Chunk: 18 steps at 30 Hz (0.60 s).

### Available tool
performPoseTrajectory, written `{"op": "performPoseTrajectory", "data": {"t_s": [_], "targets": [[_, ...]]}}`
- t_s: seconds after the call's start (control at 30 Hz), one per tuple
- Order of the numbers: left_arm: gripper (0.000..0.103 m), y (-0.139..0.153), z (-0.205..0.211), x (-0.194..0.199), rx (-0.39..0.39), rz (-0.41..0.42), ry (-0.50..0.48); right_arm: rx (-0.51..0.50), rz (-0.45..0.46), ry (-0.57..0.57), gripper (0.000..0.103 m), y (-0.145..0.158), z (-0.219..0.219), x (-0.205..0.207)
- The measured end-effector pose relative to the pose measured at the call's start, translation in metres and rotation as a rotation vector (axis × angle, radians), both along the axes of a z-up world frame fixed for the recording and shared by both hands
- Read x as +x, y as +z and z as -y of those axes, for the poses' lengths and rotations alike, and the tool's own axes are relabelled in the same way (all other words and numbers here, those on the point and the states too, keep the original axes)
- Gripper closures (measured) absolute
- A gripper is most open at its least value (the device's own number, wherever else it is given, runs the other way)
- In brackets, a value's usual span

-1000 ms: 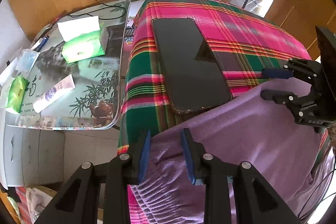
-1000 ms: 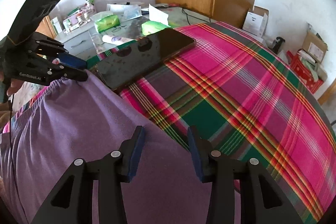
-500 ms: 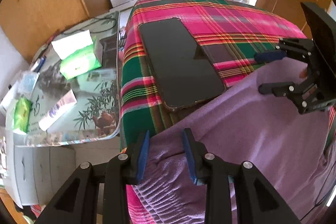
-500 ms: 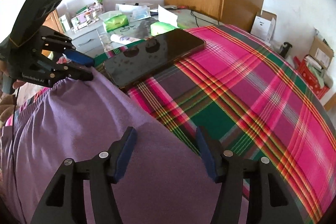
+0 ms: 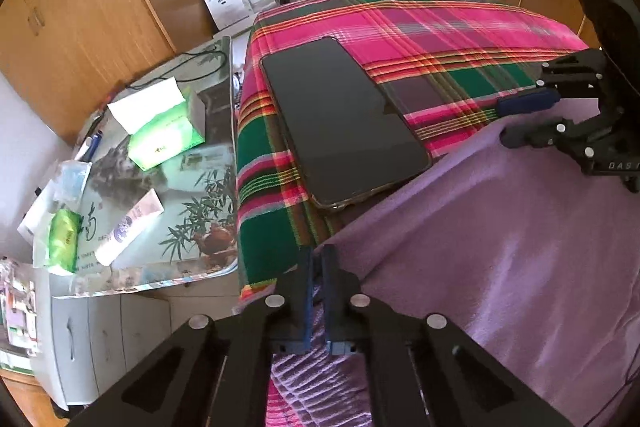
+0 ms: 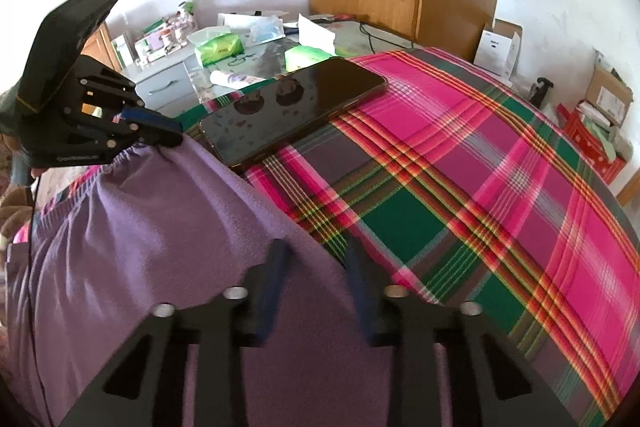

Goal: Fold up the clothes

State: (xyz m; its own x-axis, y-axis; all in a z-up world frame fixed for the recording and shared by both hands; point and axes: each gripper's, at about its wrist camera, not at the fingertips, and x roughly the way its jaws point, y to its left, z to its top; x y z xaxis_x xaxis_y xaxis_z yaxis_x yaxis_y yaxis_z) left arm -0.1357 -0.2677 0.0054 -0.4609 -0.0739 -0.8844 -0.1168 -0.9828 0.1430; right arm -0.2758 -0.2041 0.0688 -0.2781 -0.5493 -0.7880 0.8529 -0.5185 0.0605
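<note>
Plenty of bare plaid bedspread (image 6: 500,195) to the right and far side, so a gripper could pass there easily. The only thing in the way on the bed is the black phone (image 5: 344,119), lying flat at the left edge, just beyond the purple garment (image 5: 500,267). Left of the bed, the glass-topped table (image 5: 192,211) is crowded with a tissue pack (image 5: 164,135), a tube (image 5: 130,227) and wipes.

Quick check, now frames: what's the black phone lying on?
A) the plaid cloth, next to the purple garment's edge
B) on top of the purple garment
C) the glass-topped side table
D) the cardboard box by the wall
A: the black phone lies flat on the plaid cloth, its near end right at the edge of the purple garment; the right wrist view shows the same.
</note>
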Motion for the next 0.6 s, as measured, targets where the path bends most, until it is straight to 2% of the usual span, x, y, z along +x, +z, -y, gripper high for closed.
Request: {"op": "performPoseTrajectory", "data": {"t_s": [0.13,0.23,0.6], "targets": [[0.101,0.001,0.002,0.001,0.005,-0.008,0.013,-0.003,0.003,-0.002,0.091,0.001,-0.001,0.004],[0.101,0.003,0.003,0.002,0.005,-0.012,0.021,0.014,-0.03,0.0,0.097,0.002,0.0,0.011],[0.101,0.022,0.001,0.015,0.009,-0.068,0.049,-0.002,-0.145,-0.036,0.099,0.031,-0.006,0.048]]}}
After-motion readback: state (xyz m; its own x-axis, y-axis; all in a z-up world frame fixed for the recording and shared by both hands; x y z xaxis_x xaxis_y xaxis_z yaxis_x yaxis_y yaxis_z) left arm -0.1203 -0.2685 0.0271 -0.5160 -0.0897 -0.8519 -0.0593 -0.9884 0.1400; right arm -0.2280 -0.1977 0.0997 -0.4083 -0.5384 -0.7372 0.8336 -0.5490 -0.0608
